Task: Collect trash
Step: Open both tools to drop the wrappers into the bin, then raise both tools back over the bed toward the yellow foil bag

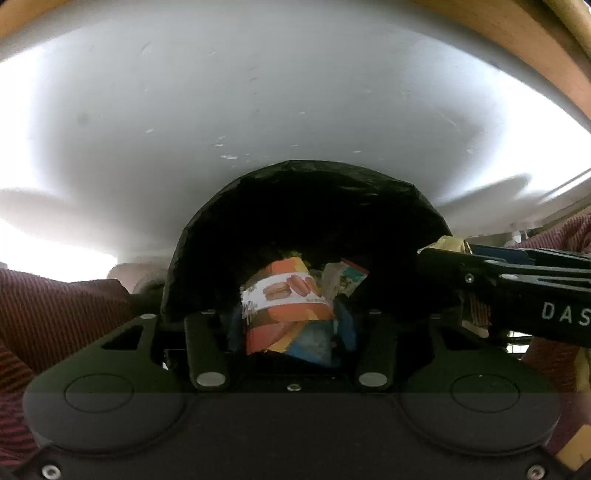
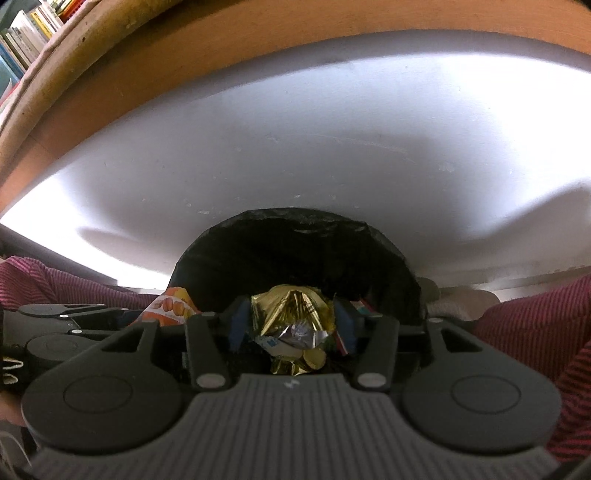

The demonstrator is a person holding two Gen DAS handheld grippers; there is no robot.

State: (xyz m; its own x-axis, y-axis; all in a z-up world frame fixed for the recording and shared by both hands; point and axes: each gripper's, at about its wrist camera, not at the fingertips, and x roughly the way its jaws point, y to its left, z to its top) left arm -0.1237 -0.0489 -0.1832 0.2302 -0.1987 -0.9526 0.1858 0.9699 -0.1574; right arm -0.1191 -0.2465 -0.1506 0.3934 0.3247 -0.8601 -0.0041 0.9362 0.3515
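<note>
A black trash bag (image 1: 295,206) gapes below both grippers, with wrappers inside it (image 1: 347,277). An orange and white snack wrapper (image 1: 284,295) printed with burgers sits between the blue pads (image 1: 234,325) of my left gripper (image 1: 291,317), whose jaws stand apart and loose around it. In the right wrist view a crumpled gold foil wrapper (image 2: 291,306) lies between the pads (image 2: 238,321) of my right gripper (image 2: 290,321), also spread, over the same bag (image 2: 295,251). Each gripper shows in the other's view: the right (image 1: 428,254) with gold foil (image 1: 450,242), the left (image 2: 122,314) with the orange wrapper (image 2: 170,306).
A white tabletop (image 1: 258,92) with a wooden rim (image 2: 110,74) stretches beyond the bag. A person's maroon striped clothing (image 1: 55,306) flanks the bag on both sides (image 2: 535,325). Books (image 2: 22,33) stand on a shelf at far left.
</note>
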